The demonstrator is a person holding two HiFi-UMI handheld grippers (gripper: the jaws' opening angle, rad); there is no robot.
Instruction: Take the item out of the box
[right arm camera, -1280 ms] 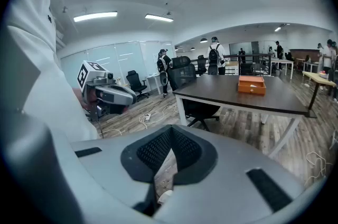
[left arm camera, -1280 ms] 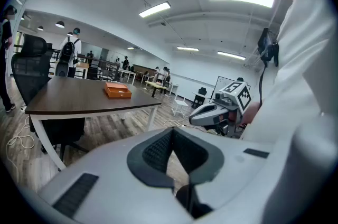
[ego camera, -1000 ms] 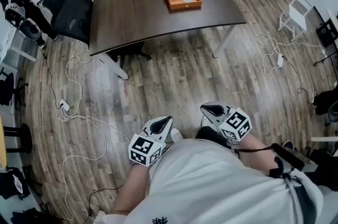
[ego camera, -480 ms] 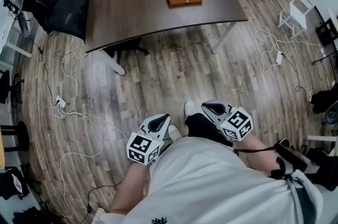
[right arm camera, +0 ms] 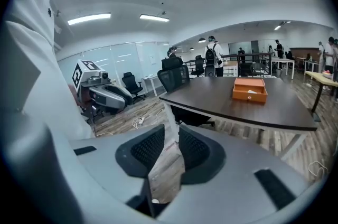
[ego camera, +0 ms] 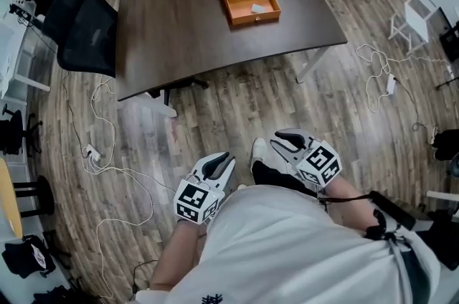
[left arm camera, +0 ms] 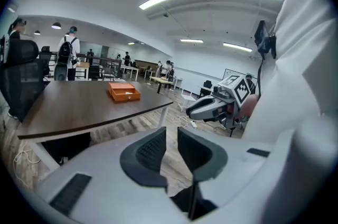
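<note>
Inside the shallow rectangular orange box lies a small pale item, on a dark, round-cornered wood-grain table. Well apart from it, over plank floor, the left gripper has just been opening its jaws slightly and the right gripper holds a narrow gap, both empty.

One table, one orange box, one white item, two grippers
</note>
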